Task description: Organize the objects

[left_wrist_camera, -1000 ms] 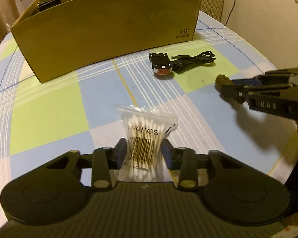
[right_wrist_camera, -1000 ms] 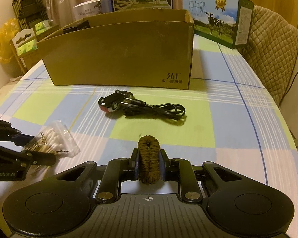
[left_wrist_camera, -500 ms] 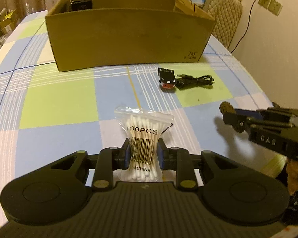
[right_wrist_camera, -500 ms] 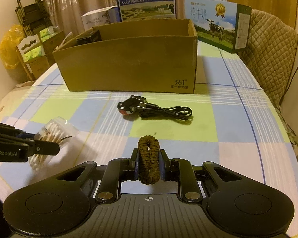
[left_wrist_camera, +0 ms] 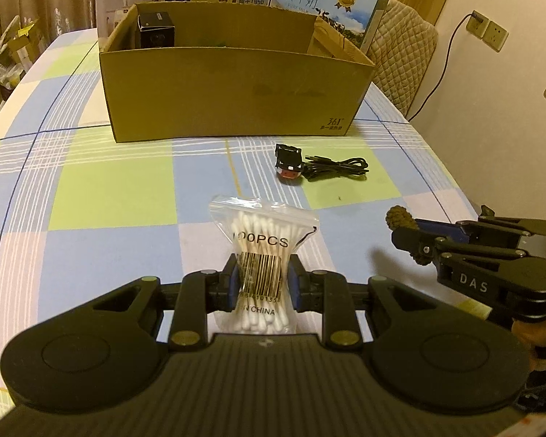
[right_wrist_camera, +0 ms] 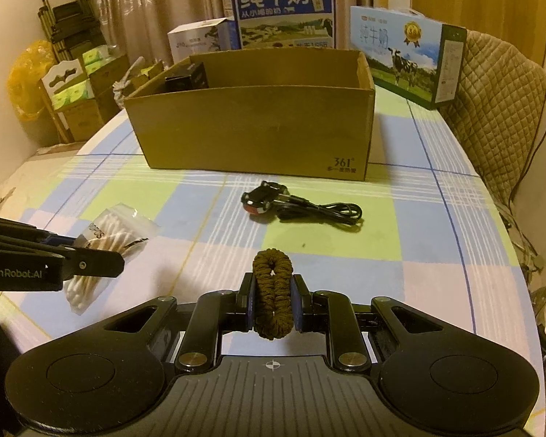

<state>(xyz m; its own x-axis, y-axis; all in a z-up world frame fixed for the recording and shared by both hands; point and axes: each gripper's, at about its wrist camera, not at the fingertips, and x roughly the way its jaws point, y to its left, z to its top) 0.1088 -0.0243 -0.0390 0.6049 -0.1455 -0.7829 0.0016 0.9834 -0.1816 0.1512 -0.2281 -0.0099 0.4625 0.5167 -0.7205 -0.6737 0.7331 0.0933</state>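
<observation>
Clear zip bag of white cotton swabs (left_wrist_camera: pixel 260 255) is now pinched in the left gripper (left_wrist_camera: pixel 260 284), lifted off the checked tablecloth (left_wrist_camera: pixel 109 196); right gripper (right_wrist_camera: pixel 273 302) clamps a brown braided hair tie (right_wrist_camera: pixel 273 291) — both ready for the open cardboard box (left_wrist_camera: pixel 233 98) at twelve o'clock.

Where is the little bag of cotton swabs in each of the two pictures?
Left wrist view: the bag of cotton swabs is low in the centre, squeezed between the left gripper pads.
Right wrist view: the same bag is at the left edge, pinched by the gripper coming in from the side.
Shared landmark: the cardboard box stands beyond the bag in both views.
</observation>
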